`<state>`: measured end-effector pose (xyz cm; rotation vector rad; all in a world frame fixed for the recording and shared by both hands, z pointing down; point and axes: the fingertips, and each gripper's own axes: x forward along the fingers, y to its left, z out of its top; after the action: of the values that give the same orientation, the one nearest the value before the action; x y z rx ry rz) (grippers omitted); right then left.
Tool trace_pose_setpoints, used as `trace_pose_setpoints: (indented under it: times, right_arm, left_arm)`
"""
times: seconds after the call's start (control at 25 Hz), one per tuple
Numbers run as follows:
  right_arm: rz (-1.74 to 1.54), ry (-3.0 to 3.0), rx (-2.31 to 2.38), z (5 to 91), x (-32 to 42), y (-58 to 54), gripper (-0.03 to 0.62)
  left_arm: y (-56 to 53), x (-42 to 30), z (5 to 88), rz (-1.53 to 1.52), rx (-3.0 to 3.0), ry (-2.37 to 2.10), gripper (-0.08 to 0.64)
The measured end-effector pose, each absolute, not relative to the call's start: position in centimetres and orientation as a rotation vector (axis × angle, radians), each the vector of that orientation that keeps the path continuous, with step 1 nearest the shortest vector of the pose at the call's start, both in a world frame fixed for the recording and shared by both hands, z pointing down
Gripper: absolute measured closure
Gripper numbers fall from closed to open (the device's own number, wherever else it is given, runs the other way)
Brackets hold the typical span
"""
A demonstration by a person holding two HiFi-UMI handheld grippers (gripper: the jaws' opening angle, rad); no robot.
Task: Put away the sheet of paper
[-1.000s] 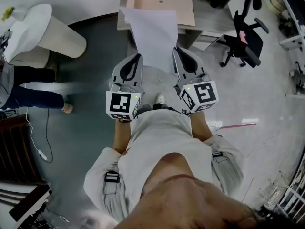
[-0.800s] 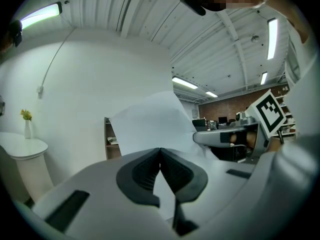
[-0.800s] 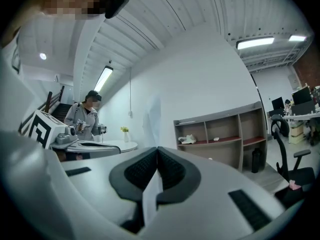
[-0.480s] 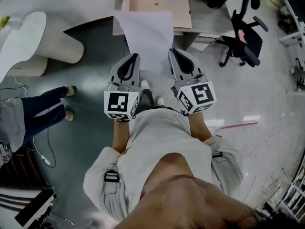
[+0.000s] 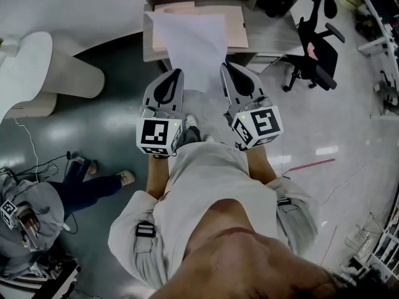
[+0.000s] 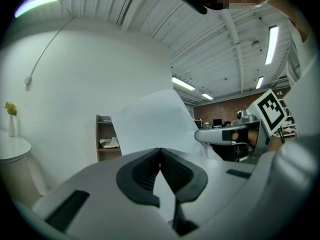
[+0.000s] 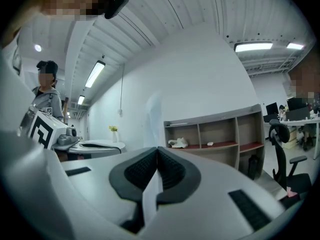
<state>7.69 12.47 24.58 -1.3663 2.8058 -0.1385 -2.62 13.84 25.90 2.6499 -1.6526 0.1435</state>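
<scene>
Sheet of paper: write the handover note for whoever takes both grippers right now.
Left gripper: shut on the paper, near left edge.
Right gripper: shut on the near right edge.
Paper: held out flat between the two, resting on nothing. In the head view its far end shows over the desk and the tan board.
Done: paper is lifted and at the desk.
Left: choose a spot, probably the desk or the shelf, lay the paper down, open both grippers.

Open floor (image 5: 349, 123) ahead to the shelf unit (image 5: 268, 35), office chair (image 5: 318, 55) right, seemingly round table (image 5: 28, 73) left.
</scene>
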Motion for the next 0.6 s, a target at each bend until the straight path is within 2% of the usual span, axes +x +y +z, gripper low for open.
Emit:
trace_pose_setpoints:
  times: [0.6]
  right_arm:
    - [-0.139,2.788,-1.494,25.5,2.7,6.3,0.573]
  left_arm:
    - [6.7,-7.4,27.3,0.127,2.69,-1.525,0.543]
